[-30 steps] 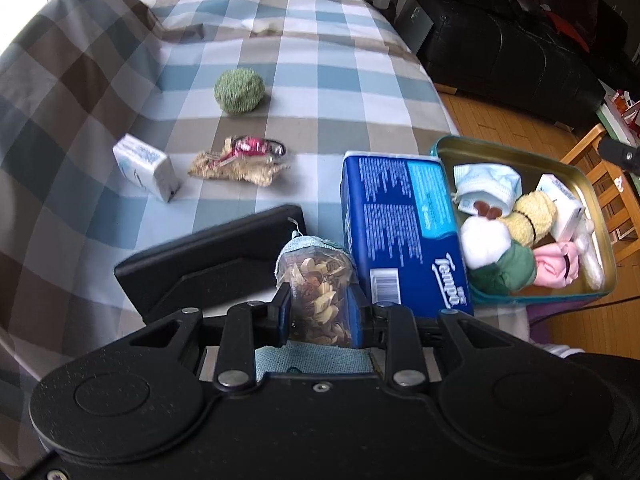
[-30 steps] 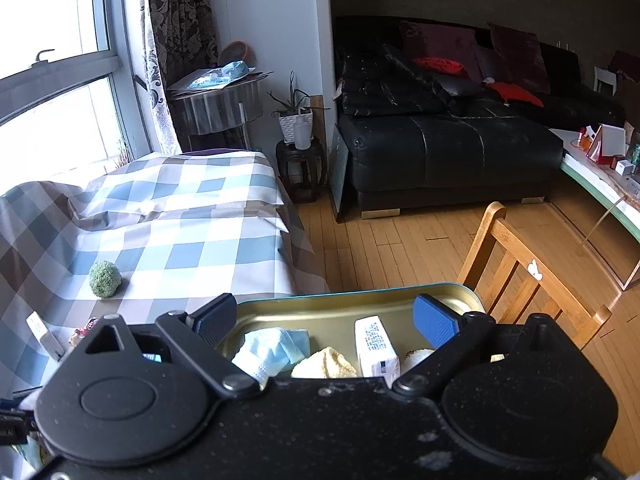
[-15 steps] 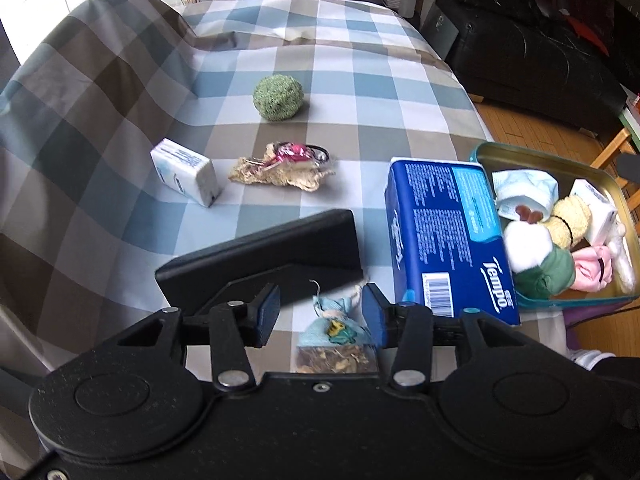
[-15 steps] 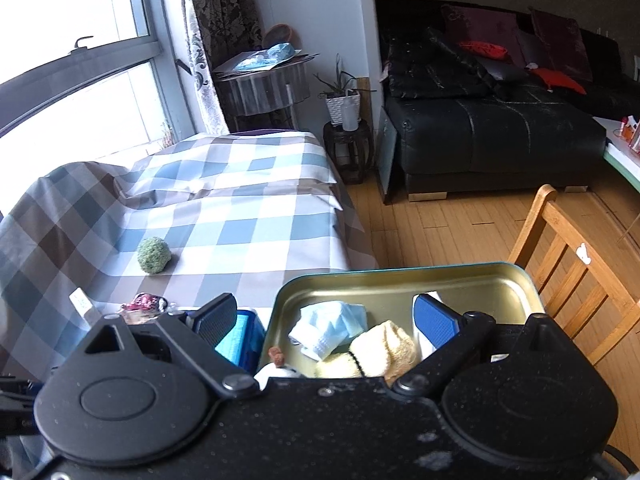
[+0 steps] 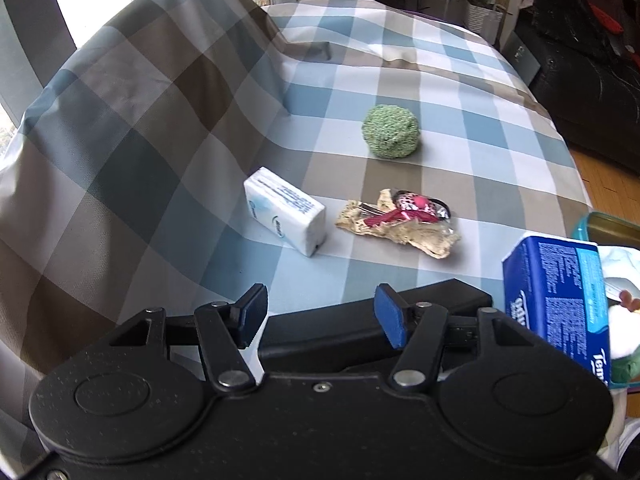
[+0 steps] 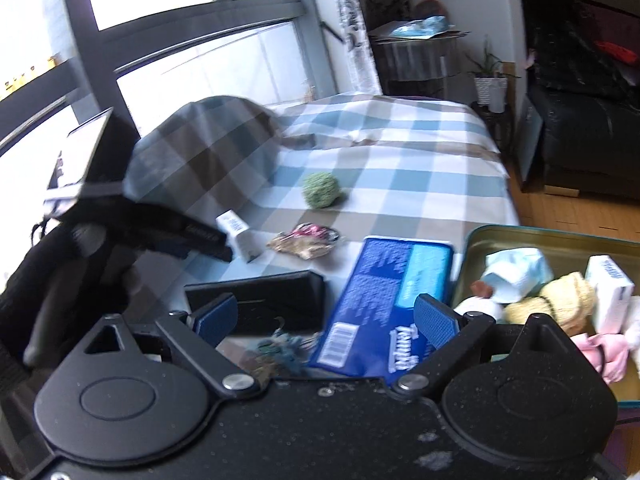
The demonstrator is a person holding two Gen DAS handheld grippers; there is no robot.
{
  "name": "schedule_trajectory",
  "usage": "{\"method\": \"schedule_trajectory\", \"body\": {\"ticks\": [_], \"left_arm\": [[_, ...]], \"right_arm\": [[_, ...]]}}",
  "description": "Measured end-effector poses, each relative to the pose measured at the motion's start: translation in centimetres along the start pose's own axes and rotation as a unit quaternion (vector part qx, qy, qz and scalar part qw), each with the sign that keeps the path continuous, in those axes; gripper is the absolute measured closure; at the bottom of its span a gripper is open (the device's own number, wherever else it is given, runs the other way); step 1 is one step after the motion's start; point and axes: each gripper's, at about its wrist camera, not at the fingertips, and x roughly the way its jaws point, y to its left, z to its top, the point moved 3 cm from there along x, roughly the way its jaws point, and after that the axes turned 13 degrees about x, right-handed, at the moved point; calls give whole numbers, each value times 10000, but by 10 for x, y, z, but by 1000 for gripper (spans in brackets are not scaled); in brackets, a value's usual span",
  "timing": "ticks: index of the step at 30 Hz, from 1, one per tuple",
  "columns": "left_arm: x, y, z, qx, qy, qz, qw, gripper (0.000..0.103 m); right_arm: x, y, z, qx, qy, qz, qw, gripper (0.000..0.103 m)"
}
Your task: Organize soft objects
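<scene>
My left gripper point(image 5: 320, 316) hangs over a black case point(image 5: 360, 332) on the checked cloth. Its jaws are opening and nothing is between them. Beyond it lie a white tissue pack point(image 5: 286, 216), a crumpled sachet with a pink scrap point(image 5: 400, 224) and a green knitted ball point(image 5: 390, 132). My right gripper point(image 6: 326, 318) stands open and empty above the blue Tempo pack point(image 6: 384, 296). A net bag of dried petals point(image 6: 276, 356) lies just below that gripper. The green tin point(image 6: 552, 240) at the right holds a face mask point(image 6: 516, 272), a yellow knit piece point(image 6: 560, 300) and another tissue pack point(image 6: 608, 292).
A black-gloved hand point(image 6: 60, 272) holds the left gripper at the left of the right wrist view. The cloth rises in a hump point(image 5: 140, 80) towards the window. Past the bed's right edge are wooden floor point(image 6: 560, 208) and a black sofa point(image 6: 592, 128).
The left gripper let go of the bag of dried petals, opened and moved left towards the white tissue pack. The right gripper swung left from over the tin to over the blue pack.
</scene>
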Motion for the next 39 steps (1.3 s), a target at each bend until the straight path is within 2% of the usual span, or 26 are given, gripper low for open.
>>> {"method": "schedule_trajectory", "body": {"ticks": [3, 6, 9, 15, 16, 18, 27, 35, 39], "left_arm": [[13, 12, 3, -87, 56, 55, 9999, 45], [25, 20, 7, -94, 77, 127, 9998, 44], [37, 30, 13, -105, 48, 196, 9997, 43], [58, 36, 24, 224, -55, 325, 9992, 38], [61, 36, 25, 286, -82, 310, 9991, 32], [63, 37, 28, 425, -207, 285, 9985, 28], [72, 35, 40, 938, -486, 66, 9944, 22], [101, 30, 49, 1202, -295, 16, 9923, 22], [107, 30, 54, 1346, -325, -66, 9903, 21]], "right_arm": [[13, 29, -23, -380, 259, 223, 9987, 8], [26, 50, -42, -692, 490, 236, 9961, 8], [38, 61, -55, -738, 726, 212, 9944, 8], [60, 61, -57, -295, 993, 49, 9946, 7], [66, 57, -54, -182, 1042, 33, 9944, 7], [73, 56, -54, -15, 1103, -43, 9939, 7], [100, 61, -61, 450, 1453, -259, 9880, 7], [107, 58, -59, 596, 1470, -390, 9866, 7], [111, 54, -57, 663, 1532, -479, 9848, 7]]}}
